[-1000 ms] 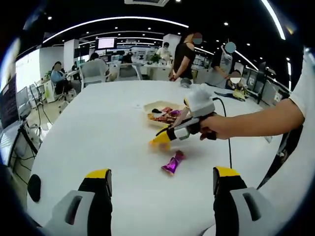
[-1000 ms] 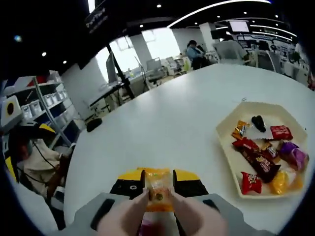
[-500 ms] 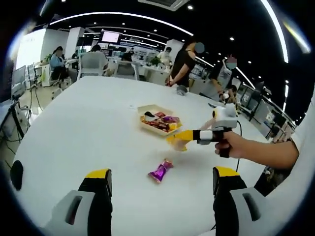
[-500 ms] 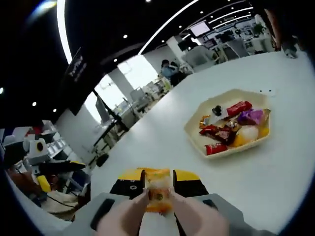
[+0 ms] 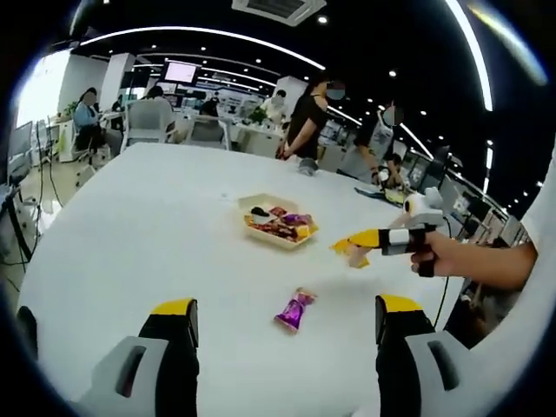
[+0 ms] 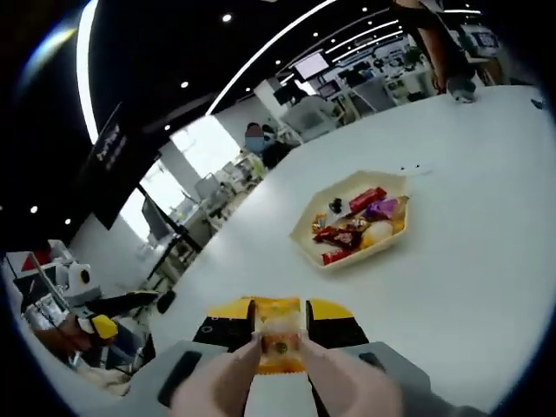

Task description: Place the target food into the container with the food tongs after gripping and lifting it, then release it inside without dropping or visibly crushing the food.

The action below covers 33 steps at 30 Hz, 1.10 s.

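Two grippers are in use over a white table (image 5: pixel 130 226). In the left gripper view, the left gripper (image 5: pixel 285 323) hovers above the tabletop with its jaws spread wide and nothing between them. A purple-wrapped candy (image 5: pixel 294 310) lies on the table ahead of it. Further back sits the tray (image 5: pixel 257 201), loaded with mixed wrapped snacks. To the right of the tray, the right gripper (image 5: pixel 351 248) is held in a person's hand (image 5: pixel 447 254), above the table surface. Compared with half a second ago, it now sits further right, away from the tray.

In the right gripper view, the right gripper (image 6: pixel 280 334) is clamped on an orange-wrapped snack (image 6: pixel 280 332), as before. The tray (image 6: pixel 306 231) now appears smaller and more distant than earlier.
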Tool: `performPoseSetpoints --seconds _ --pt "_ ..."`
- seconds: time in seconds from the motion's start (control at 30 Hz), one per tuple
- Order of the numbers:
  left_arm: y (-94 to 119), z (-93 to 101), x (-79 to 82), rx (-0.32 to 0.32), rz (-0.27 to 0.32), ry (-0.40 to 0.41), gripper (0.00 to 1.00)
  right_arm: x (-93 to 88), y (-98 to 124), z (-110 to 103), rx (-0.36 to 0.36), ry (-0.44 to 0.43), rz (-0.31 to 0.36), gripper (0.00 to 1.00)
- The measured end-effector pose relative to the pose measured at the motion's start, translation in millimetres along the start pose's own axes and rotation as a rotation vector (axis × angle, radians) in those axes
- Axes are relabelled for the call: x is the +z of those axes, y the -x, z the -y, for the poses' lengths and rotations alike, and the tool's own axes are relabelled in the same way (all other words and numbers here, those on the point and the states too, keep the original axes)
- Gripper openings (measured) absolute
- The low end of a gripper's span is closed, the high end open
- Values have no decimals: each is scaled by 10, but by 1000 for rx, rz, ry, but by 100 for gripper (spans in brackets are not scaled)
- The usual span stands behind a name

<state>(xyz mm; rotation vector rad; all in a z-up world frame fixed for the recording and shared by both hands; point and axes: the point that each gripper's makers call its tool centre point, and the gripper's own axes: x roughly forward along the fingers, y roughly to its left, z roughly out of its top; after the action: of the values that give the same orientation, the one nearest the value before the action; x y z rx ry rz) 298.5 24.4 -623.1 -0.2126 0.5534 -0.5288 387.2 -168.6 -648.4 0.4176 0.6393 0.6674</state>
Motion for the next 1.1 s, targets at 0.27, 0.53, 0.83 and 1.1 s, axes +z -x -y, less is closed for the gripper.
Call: performPoseSetpoints --seconds 0.27,0.53,0.83,1.1 --pt "-37 -94 171 -129 -3 -49 85 249 163 -101 -140 22 82 22" --pt "26 -166 164 -235 -29 -161 86 402 340 -205 -277 59 170 22" --pt "-12 -176 32 -276 -73 -229 87 515 263 -281 -301 83 169 22" --pt "-27 -165 31 -260 -96 -234 88 804 72 -202 -282 126 154 23"
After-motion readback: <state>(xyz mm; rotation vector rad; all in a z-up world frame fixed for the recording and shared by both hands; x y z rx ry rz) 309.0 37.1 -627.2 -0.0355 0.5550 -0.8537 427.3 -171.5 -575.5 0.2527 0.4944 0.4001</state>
